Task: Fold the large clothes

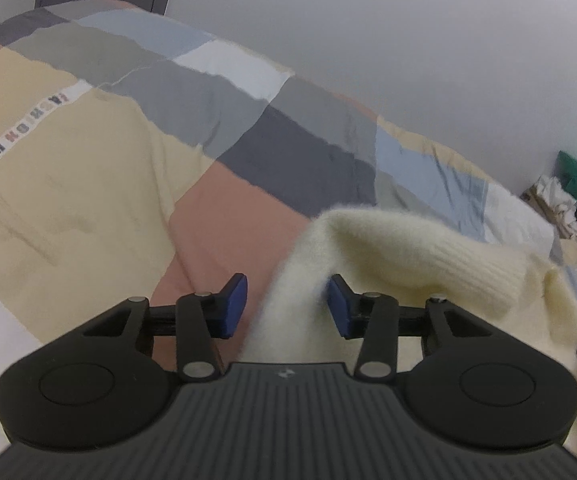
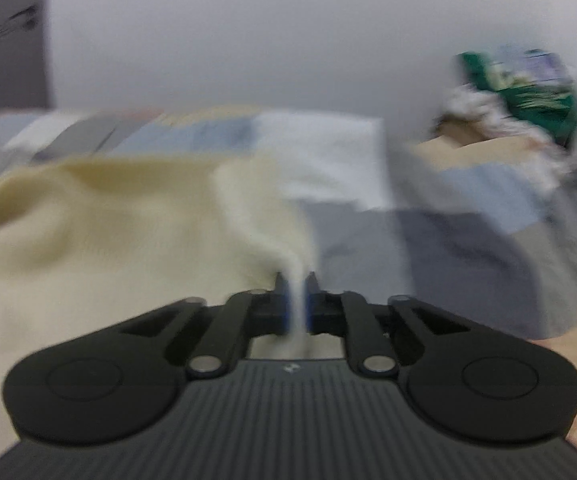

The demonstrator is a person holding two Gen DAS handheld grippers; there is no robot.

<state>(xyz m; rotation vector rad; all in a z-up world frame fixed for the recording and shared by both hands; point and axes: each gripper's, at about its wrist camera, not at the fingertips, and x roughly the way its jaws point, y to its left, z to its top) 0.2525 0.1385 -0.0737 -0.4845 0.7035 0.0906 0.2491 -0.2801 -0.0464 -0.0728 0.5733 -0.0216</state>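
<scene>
Early in the fold: cream sweater (image 1: 388,248) rumpled on the bed (image 1: 224,200), nothing folded. Right gripper (image 2: 297,300) pinched on its fabric; left gripper (image 1: 286,306) half open around a bunch, not pressing.

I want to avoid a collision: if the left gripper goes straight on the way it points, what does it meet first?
Most likely the fluffy cream knitted sweater: a fold already lies between the left gripper pads, which are not yet pressing it. Beyond it is the patchwork bed cover; depth is unclear.
</scene>
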